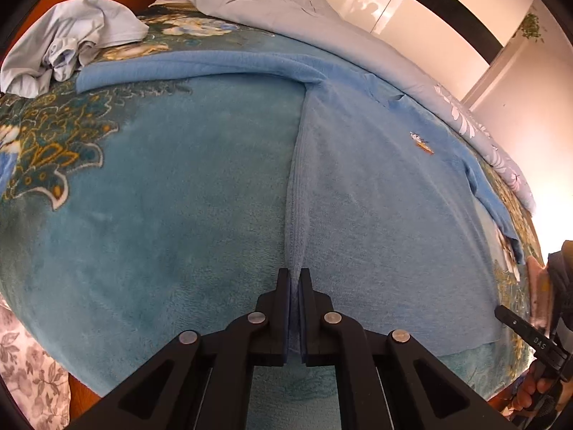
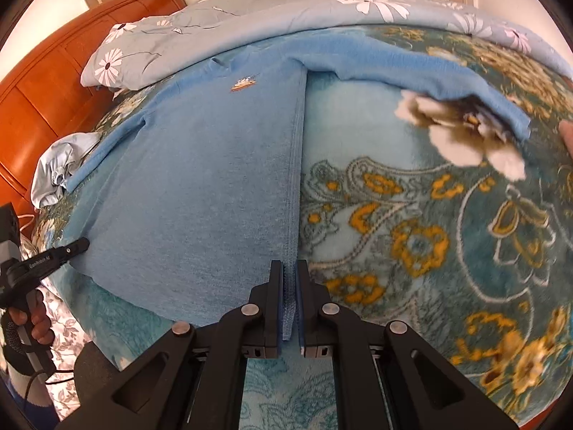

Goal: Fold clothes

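On a bed spread with a teal plush blanket patterned in gold and white flowers, we hold a blue long-sleeved top laid flat, chest up, its hem toward us and its collar toward the far side. A pale blue duvet with white daisies lies bunched beyond the collar.

The left wrist view gives us what the right does not: a glossy white wall with a dark band, and a plain stretch of blanket to the left of the top. The right wrist view alone shows the orange wooden headboard and the dense gold paisley to the right of the garment. A crumpled light grey-blue garment sits on the blanket past the left sleeve; it is large in the left view and small at the edge of the right.

The top is a soft mid-blue knit with ribbed side edges, a small orange-and-white emblem on the chest, and both sleeves stretched outward.

Our left gripper has its jaws pressed together on the top's left bottom corner, pinching the ribbed side edge. Our right gripper does the same at the right bottom corner, its jaws clamped on the fabric's side seam. Each view catches the other gripper at its margin, with a hand around the handle.
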